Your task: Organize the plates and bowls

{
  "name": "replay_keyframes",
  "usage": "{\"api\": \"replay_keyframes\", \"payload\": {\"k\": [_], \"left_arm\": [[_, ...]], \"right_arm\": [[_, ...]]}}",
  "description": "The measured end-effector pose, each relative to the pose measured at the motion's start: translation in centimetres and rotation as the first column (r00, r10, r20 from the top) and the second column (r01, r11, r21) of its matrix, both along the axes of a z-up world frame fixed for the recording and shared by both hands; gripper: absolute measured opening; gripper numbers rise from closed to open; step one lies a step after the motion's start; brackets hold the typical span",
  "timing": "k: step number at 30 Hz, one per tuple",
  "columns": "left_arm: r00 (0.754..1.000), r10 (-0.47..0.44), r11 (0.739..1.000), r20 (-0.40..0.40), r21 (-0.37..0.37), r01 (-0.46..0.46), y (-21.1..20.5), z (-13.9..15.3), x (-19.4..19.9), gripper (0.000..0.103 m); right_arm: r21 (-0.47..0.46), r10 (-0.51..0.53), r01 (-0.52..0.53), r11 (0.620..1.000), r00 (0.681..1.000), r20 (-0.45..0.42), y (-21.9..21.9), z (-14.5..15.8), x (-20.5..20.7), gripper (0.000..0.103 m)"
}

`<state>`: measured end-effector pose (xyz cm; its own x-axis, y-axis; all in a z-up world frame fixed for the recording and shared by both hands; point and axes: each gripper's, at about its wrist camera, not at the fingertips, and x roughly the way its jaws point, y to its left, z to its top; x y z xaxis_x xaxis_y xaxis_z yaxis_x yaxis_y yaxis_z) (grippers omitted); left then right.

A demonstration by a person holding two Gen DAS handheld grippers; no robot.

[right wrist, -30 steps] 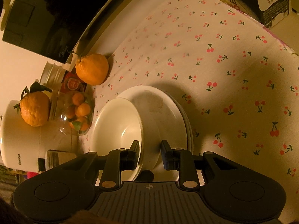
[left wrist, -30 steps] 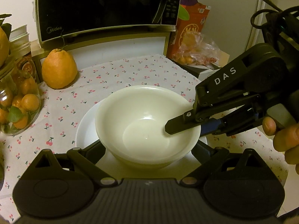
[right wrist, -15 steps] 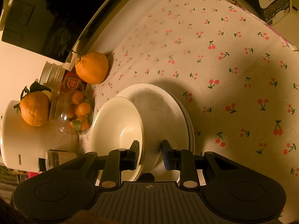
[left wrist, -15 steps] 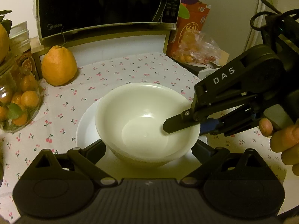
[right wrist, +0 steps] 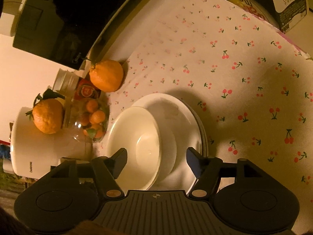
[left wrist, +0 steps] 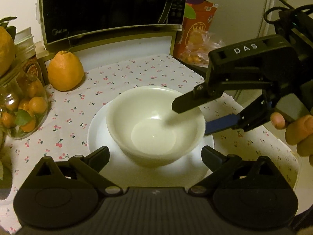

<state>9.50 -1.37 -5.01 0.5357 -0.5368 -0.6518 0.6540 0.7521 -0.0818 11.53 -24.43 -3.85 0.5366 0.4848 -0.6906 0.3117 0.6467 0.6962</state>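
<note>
A white bowl [left wrist: 154, 121] sits on a stack of white plates [left wrist: 97, 129] on the cherry-print tablecloth. My left gripper [left wrist: 155, 154] is open, its fingers either side of the bowl's near edge, not touching it. My right gripper [left wrist: 192, 117] comes in from the right; its jaws stand open around the bowl's right rim, one finger [left wrist: 187, 101] over the inside, the blue-padded one [left wrist: 221, 123] outside. In the right wrist view the bowl [right wrist: 137, 145] and plates [right wrist: 187, 117] lie between the open fingers of my right gripper [right wrist: 156, 154].
A microwave [left wrist: 109, 9] stands at the back. A large orange fruit [left wrist: 65, 72] lies in front of it. A glass jar of small oranges [left wrist: 21, 107] stands at the left. A bag of fruit [left wrist: 197, 45] and an orange carton sit at the back right.
My right gripper has opened and let go of the bowl's rim. The bowl now rests on the plates. My left gripper stayed open around it.
</note>
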Motion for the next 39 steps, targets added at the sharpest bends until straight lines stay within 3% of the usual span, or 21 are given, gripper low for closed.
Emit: {"api": "replay_keyframes", "payload": {"k": [5, 13, 17, 21, 26, 33, 39], "left_arm": [[1.0, 0.006, 1.0, 0.006, -0.009, -0.006, 1.1, 0.9, -1.6, 0.101], [0.991, 0.136, 0.99, -0.019, -0.026, -0.136, 3.1, 2.6, -3.4, 0.103], [0.972, 0.226, 0.972, -0.066, -0.047, -0.229, 4.3, 3.5, -3.6, 0.103], [0.954, 0.295, 0.953, -0.063, -0.051, -0.298, 5.2, 4.5, -4.0, 0.103], [0.925, 0.369, 0.927, -0.092, -0.038, -0.374, 5.6, 4.6, -4.8, 0.103], [0.897, 0.423, 0.905, -0.131, 0.006, -0.426, 5.5, 4.1, -5.9, 0.103], [0.868, 0.489, 0.872, -0.087, 0.054, -0.486, 5.3, 4.2, -6.2, 0.103]], "right_arm": [[-0.003, 0.001, -0.001, 1.0, 1.0, 0.017, -0.3, 0.6, -1.4, 0.072], [-0.033, 0.028, -0.026, 0.999, 0.998, 0.057, 0.1, 2.3, -4.4, 0.073], [-0.109, 0.046, -0.039, 0.993, 0.997, 0.061, 0.4, 3.1, -5.6, 0.074], [-0.192, 0.075, -0.061, 0.979, 0.995, 0.069, 1.0, 3.6, -7.2, 0.077], [-0.286, 0.112, -0.081, 0.955, 0.989, 0.096, 2.2, 4.5, -8.6, 0.081], [-0.441, 0.177, -0.094, 0.893, 0.973, 0.151, 4.4, 5.6, -9.8, 0.087], [-0.525, 0.212, -0.11, 0.844, 0.968, 0.137, 5.5, 5.6, -9.6, 0.089]]}}
